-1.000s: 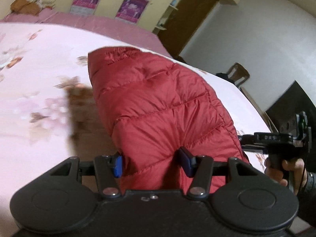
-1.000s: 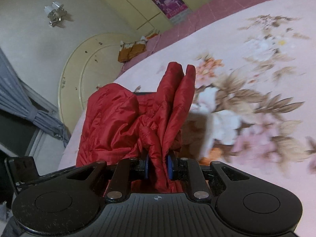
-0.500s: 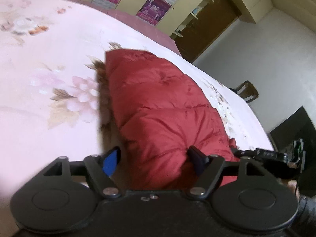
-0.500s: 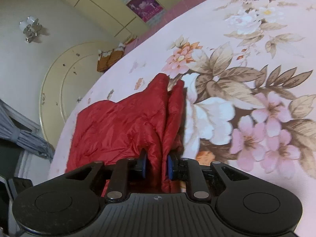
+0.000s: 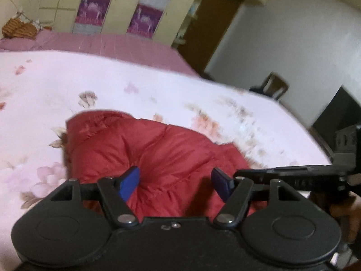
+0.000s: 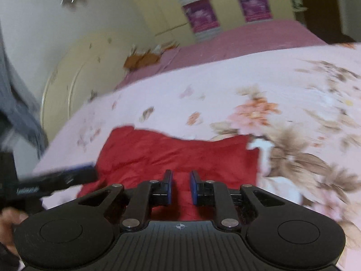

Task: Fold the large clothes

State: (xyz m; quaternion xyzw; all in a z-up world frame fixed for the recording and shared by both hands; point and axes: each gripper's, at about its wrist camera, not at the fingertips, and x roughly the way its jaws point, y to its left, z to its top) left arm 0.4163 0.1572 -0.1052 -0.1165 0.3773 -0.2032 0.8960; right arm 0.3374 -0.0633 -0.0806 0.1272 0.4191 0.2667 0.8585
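Bed: pink flowered cover, filling most of both views; it is the folding surface.
Jacket: red quilted puffer, lying on the near part of the bed in a folded bundle, directly ahead of both claws; in the right wrist view it looks flat with a fairly straight far edge.
Left gripper: jaws closing, with jacket fabric showing between the blue pads; the pads do not appear to press on it, so it reads as released.
Right gripper: a narrow gap between its pads with red fabric behind; nothing looks pinched, so released too, though blur makes this less sure.
Step in hand: likely settling the fold just laid and choosing the next hold.
Doing it well: take both near corners at matching points, bite through all layers, and lift evenly so the puffy fill does not spring the fold open.
Risk: slick shell fabric may slip from a shallow pinch.
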